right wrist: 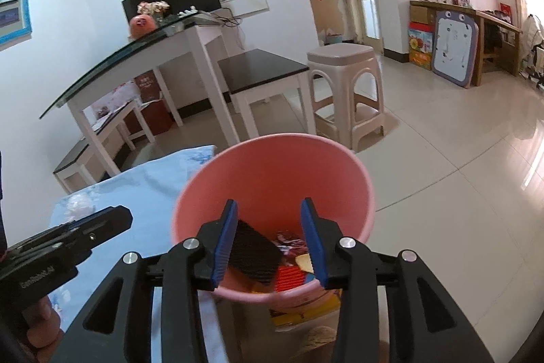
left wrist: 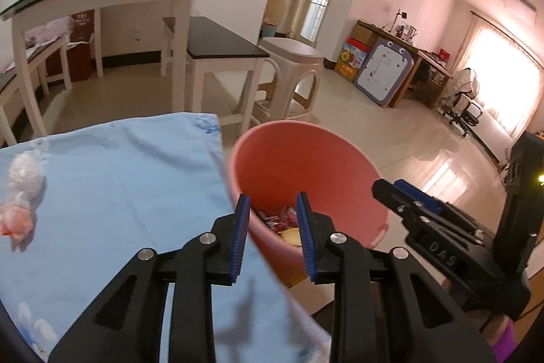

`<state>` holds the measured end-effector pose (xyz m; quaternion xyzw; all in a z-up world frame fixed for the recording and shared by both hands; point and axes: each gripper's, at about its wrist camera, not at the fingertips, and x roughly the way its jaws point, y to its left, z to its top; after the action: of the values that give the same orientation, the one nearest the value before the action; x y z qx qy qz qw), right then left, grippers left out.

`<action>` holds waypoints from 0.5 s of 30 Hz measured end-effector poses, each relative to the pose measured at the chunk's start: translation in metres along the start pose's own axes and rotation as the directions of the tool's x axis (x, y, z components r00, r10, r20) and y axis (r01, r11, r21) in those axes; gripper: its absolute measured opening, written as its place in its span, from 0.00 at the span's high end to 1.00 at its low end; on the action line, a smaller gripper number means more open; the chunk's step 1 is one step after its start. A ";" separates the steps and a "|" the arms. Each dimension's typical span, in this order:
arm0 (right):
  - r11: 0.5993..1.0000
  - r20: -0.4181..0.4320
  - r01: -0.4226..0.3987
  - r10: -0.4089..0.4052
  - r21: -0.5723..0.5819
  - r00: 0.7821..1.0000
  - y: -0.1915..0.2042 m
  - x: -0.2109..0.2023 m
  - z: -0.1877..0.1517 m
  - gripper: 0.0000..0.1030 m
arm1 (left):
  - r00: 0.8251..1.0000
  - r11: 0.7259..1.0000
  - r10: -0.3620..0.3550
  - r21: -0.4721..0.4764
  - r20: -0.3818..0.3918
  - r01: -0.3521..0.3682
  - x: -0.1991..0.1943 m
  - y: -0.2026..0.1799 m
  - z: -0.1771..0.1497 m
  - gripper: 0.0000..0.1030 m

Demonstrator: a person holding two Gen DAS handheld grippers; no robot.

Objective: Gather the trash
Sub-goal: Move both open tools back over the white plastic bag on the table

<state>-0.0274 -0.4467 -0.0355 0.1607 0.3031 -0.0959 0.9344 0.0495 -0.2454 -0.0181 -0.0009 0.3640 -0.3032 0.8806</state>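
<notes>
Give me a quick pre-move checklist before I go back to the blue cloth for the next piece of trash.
1. Left gripper empty, jaws apart: ok.
2. Right gripper empty, jaws apart: ok.
3. Pink bin upright beside the table, with room left inside: ok.
4. Black ribbed piece inside the bin, leaning against its wall: ok.
5. Crumpled plastic bag lying on the blue cloth, not collected: not ok.
6. Other trash on the cloth beyond the frame: cannot tell.
</notes>
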 end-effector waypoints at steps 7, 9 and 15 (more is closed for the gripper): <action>0.998 0.001 -0.052 0.052 -0.046 0.999 0.042 -0.015 -0.005 0.60 | 0.996 0.997 0.079 -0.013 0.029 -0.079 -0.032 0.028 -0.009 0.72; 0.996 -0.006 -0.068 0.068 -0.064 0.998 0.056 -0.017 -0.008 0.60 | 0.994 0.995 0.101 -0.027 0.034 -0.101 -0.042 0.039 -0.013 0.72; 0.987 -0.032 -0.116 0.114 -0.108 0.993 0.099 -0.016 -0.017 0.56 | 0.986 0.983 0.164 -0.088 0.041 -0.160 -0.070 0.083 -0.027 0.72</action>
<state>-0.0217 -0.3476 -0.0151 0.1278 0.3100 -0.0230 0.9418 0.0376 -0.1344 -0.0112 -0.0158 0.3543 -0.2147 0.9100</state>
